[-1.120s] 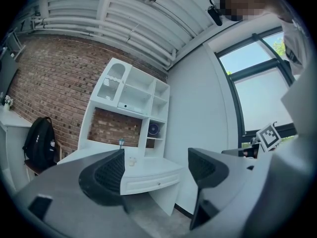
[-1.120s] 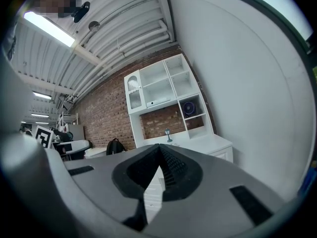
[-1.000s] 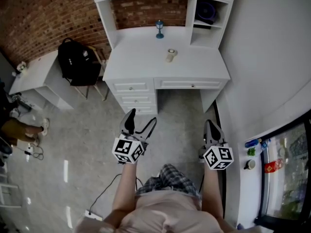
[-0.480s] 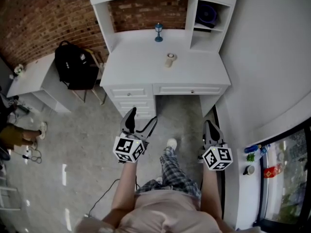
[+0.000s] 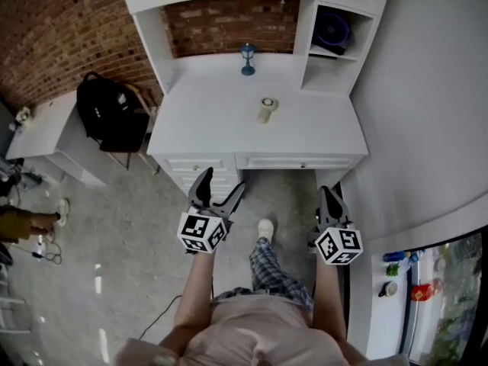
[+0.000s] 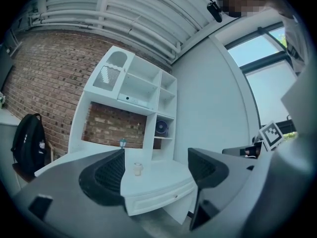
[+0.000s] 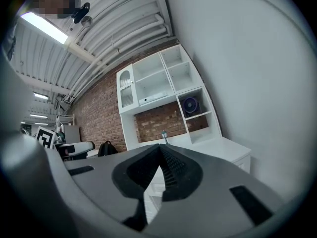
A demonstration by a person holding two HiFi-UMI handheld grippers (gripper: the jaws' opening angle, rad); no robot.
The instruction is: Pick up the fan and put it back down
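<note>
The fan [image 5: 333, 29] is a dark blue round one standing in the right cubby of the white desk's hutch; it also shows small in the left gripper view [image 6: 161, 128] and the right gripper view [image 7: 190, 104]. Both grippers hang over the floor in front of the desk [image 5: 221, 132], well short of the fan. My left gripper [image 5: 221, 183] is open with nothing between its fingers [image 6: 156, 170]. My right gripper [image 5: 328, 194] is shut and empty, its pads pressed together [image 7: 159, 150].
On the desktop stand a small blue lamp [image 5: 248, 58] and a cream object [image 5: 265, 110]. A black backpack [image 5: 107, 113] sits on a chair left of the desk, beside a low white table [image 5: 42, 128]. A white wall [image 5: 427, 113] runs along the right. My foot [image 5: 264, 229] is forward.
The desk has come closer and lower in the head view as I step towards it. Both grippers keep their pose, left open, right shut.
</note>
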